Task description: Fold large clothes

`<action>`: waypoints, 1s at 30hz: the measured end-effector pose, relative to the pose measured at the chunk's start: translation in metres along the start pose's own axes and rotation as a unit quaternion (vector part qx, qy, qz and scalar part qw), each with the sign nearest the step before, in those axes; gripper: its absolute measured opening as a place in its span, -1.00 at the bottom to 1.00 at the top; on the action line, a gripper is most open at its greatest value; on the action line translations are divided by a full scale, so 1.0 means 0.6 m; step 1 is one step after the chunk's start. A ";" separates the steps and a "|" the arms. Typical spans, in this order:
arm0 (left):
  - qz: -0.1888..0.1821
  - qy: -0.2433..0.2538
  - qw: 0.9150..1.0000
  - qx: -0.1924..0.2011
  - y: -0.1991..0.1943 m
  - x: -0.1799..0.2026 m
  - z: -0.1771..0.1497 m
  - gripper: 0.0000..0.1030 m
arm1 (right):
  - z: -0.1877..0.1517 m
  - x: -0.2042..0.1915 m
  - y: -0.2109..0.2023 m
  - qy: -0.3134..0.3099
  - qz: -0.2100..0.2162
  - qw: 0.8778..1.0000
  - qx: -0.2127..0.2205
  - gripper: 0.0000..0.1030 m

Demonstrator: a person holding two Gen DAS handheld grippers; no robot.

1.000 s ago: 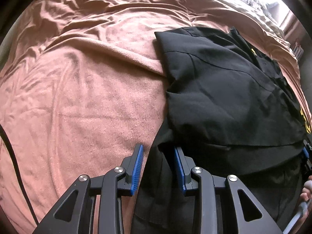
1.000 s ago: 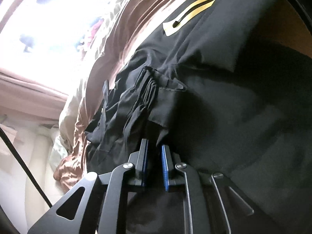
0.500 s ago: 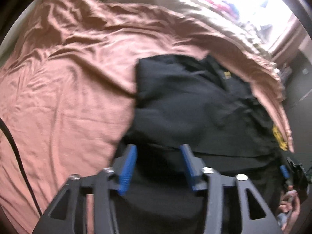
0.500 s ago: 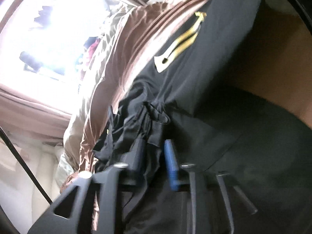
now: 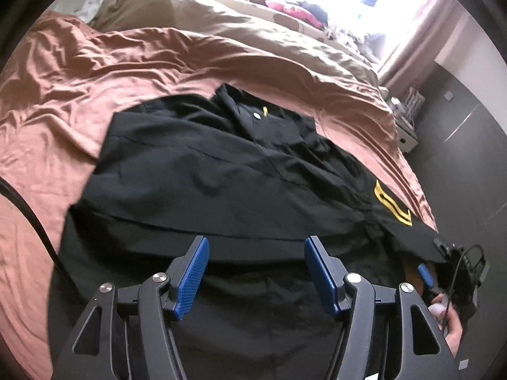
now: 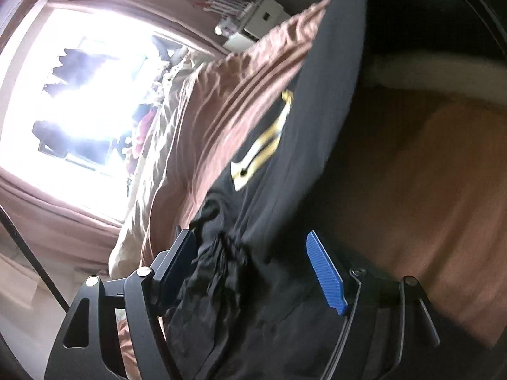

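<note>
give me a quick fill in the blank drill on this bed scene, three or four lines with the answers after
1. The black fabric garment lies on a ____ bedsheet.
2. The striped emblem on the garment is ____.
3. The pads on the left gripper fingers are ____.
4. The jaws of both the left gripper and the right gripper stand ____, pressing no cloth.

Missing words: pink; yellow; blue; open

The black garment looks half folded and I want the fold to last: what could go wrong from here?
1. The black garment lies at the bed's edge beside the brown bedsheet, so its hanging side may drag the fold off.
2. Bunched cloth sits between the open right tongs, whose jaws have just been opening, and could snag.
</note>
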State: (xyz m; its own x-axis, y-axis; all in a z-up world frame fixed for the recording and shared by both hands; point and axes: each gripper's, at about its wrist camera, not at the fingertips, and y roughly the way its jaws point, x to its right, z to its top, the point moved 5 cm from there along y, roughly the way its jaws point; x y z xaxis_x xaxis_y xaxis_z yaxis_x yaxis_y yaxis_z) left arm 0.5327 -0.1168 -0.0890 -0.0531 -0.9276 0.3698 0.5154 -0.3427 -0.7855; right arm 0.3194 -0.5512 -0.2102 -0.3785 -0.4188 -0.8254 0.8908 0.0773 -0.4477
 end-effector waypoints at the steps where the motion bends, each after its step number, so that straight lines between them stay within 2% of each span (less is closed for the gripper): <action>1: 0.000 -0.002 1.000 -0.003 0.007 0.000 -0.007 0.25 | 0.010 0.004 -0.004 -0.012 -0.005 1.000 0.002 0.11; 3: -0.001 -0.007 1.000 -0.011 0.020 -0.002 -0.020 0.25 | 0.027 0.016 -0.007 -0.033 -0.024 0.999 0.008 -0.01; 6: -0.002 -0.021 1.000 -0.015 0.034 -0.013 -0.023 0.25 | 0.054 0.041 -0.009 -0.052 -0.056 0.997 0.023 -0.02; 11: 0.006 -0.047 0.999 -0.020 0.053 -0.041 -0.039 0.25 | 0.076 0.065 0.004 -0.060 -0.071 0.995 0.028 -0.02; 14: 0.005 -0.060 0.998 -0.027 0.064 -0.051 -0.048 0.25 | 0.079 0.074 0.007 -0.053 -0.069 0.996 0.031 -0.34; 16: 0.011 -0.057 0.998 -0.024 0.067 -0.053 -0.047 0.25 | 0.077 0.060 0.004 -0.061 -0.060 0.996 0.039 -0.84; 18: 0.012 -0.060 0.998 -0.028 0.073 -0.057 -0.048 0.25 | 0.074 0.047 0.002 -0.064 -0.049 0.996 0.046 -1.00; 21: 0.008 -0.069 0.997 -0.034 0.078 -0.062 -0.052 0.25 | 0.059 -0.004 -0.009 -0.105 -0.042 0.992 0.060 -1.00; 26: -0.002 -0.071 0.997 -0.025 0.066 -0.059 -0.050 0.25 | 0.017 -0.080 -0.034 -0.130 0.008 0.989 0.064 -1.00; 30: -0.012 -0.082 0.996 -0.020 0.060 -0.064 -0.046 0.25 | -0.040 -0.156 -0.048 -0.158 0.055 0.984 0.054 -1.00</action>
State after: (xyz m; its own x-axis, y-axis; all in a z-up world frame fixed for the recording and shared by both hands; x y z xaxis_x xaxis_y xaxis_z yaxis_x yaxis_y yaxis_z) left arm 0.5294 -0.0976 -0.1452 0.0760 -0.8833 0.4626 0.4804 -0.3741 -0.7933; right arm 0.3233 -0.4926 -0.1280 -0.1969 -0.6758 -0.7103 0.9498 0.0481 -0.3091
